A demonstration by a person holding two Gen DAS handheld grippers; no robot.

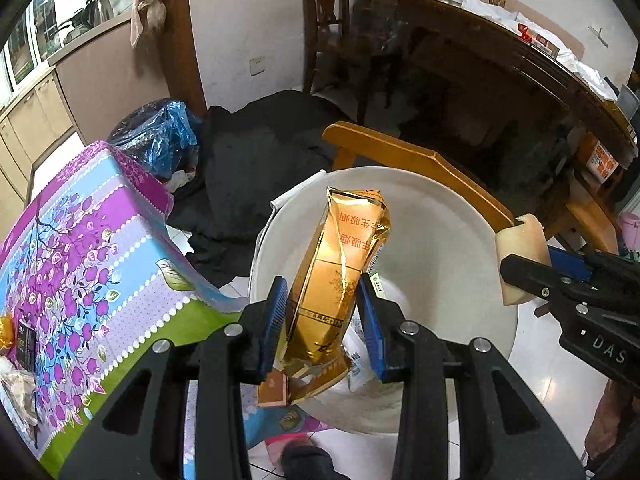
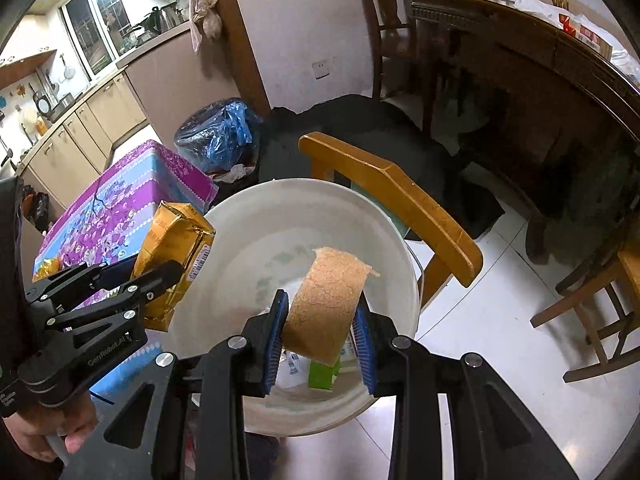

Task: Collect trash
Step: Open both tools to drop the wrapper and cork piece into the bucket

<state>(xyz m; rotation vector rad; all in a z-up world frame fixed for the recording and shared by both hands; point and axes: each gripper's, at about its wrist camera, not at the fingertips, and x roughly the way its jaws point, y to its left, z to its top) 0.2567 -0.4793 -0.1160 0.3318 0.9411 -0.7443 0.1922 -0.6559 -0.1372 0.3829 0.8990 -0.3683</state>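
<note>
The left gripper (image 1: 322, 320) has its blue-padded jaws clamped on a crumpled gold cigarette pack (image 1: 340, 272), which stands upright between the pads with red characters on its upper part, held above the open mouth of a white bucket (image 1: 460, 240). The right gripper (image 2: 322, 334) has its jaws clamped on a tan sponge piece (image 2: 326, 304), curved and rough on its face, also held over the bucket. Inside the bucket, seen from the right wrist view, lie a green carton (image 2: 322, 376) and some white wrapping (image 2: 294, 366) at the bottom. The bucket stands on a pale tiled floor (image 2: 500, 320), just beside the corner of a table (image 1: 100, 240) covered in a purple, blue and green floral cloth. On that table near its left edge lies a small dark box (image 1: 26, 344) with a gold wrapper (image 1: 6, 336) beside it. A yellow wooden chair (image 2: 400, 200) has its backrest touching or just behind the bucket's far rim. Beyond the table's far corner sits a bin lined with a blue plastic bag (image 1: 160, 136), next to a heap of dark cloth (image 1: 260, 160). A person's hand (image 2: 60, 428) grips the handle of the left gripper.
</note>
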